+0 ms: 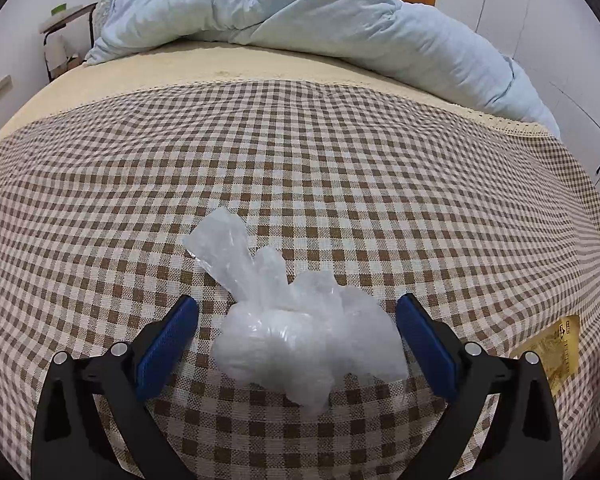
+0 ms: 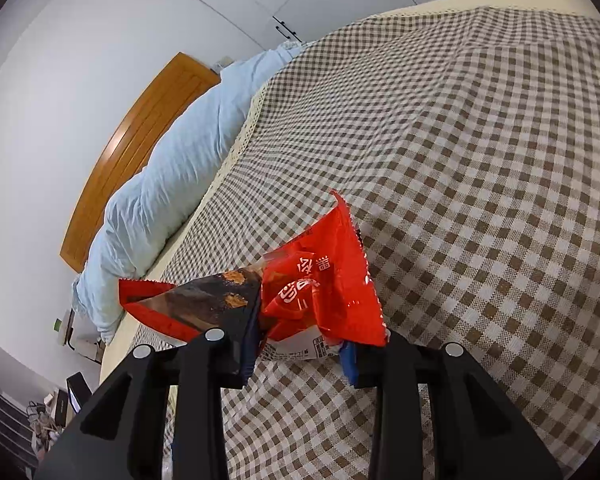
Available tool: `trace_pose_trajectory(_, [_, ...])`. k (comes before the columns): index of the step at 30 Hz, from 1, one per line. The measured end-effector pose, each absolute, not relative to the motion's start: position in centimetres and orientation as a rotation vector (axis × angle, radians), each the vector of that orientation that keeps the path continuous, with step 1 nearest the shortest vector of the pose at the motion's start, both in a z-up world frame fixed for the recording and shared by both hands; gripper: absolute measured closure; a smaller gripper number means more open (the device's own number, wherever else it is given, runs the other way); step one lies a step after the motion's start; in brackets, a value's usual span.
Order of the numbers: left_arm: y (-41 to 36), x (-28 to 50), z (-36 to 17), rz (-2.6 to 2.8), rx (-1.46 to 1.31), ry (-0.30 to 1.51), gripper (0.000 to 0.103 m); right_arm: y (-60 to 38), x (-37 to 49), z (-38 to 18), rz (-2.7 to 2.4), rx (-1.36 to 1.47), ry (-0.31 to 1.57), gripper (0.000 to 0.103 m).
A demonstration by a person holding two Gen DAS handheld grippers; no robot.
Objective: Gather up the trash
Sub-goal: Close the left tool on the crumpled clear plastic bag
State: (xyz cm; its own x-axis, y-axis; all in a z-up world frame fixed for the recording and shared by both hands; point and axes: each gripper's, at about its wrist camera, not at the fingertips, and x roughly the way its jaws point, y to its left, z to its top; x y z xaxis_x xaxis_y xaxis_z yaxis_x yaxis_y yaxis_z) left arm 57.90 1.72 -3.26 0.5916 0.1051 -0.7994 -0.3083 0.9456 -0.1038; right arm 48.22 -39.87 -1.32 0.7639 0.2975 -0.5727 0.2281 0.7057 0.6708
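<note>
A crumpled clear plastic bag (image 1: 296, 320) lies on the brown-and-white checked bedspread (image 1: 300, 168). My left gripper (image 1: 298, 312) is open, its blue pads on either side of the bag, not touching it. My right gripper (image 2: 304, 344) is shut on a red snack wrapper (image 2: 316, 292), held above the checked bedspread (image 2: 480, 200); the wrapper sticks out forward and to the left of the fingers.
A pale blue duvet (image 1: 300, 20) is bunched at the head of the bed by the wooden headboard (image 2: 140, 140). A yellow packet (image 1: 560, 348) lies at the bed's right edge. White wardrobes (image 1: 560, 40) stand on the right; a small side table (image 1: 66, 20) on the left.
</note>
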Motion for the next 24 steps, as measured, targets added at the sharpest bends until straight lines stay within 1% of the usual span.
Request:
trace_pose_trajectory(2, [1.9,58.0,-3.3,0.237,-0.254,0.897,0.008,-39.7,48.0,-1.4,0.042,0.795,0.723,0.07])
trace_pose_trajectory(3, [2.1,57.9,-3.2,0.241,-0.261,0.885,0.012,-39.6,48.0,-1.4,0.047,0.791,0.728,0.07])
trace_pose_trajectory(4, [2.4,57.6,-3.1,0.254,-0.266,0.873,0.024,-39.3,48.3,-1.4,0.051,0.788,0.733,0.07])
trace_pose_trajectory(5, [2.7,57.3,-2.9,0.262,-0.274,0.86,0.032,-39.1,48.4,-1.5,0.054,0.784,0.737,0.07])
trace_pose_trajectory(6, [2.9,57.0,-2.7,0.262,-0.287,0.845,0.051,-38.9,48.5,-1.5,0.057,0.778,0.741,0.07])
trace_pose_trajectory(7, [3.0,56.8,-2.7,0.254,-0.298,0.835,0.063,-38.8,48.5,-1.5,0.059,0.775,0.743,0.069])
trace_pose_trajectory(10, [3.0,56.2,-2.1,0.219,-0.309,0.792,0.068,-38.8,48.6,-1.4,0.063,0.77,0.74,0.069])
trace_pose_trajectory(16, [0.7,54.2,-0.1,0.191,-0.201,0.705,0.069,-38.5,48.6,-1.3,0.071,0.76,0.74,0.069])
trace_pose_trajectory(24, [-3.1,51.3,2.9,0.11,-0.173,0.692,0.069,-38.6,48.3,-0.7,0.106,0.774,0.726,0.069])
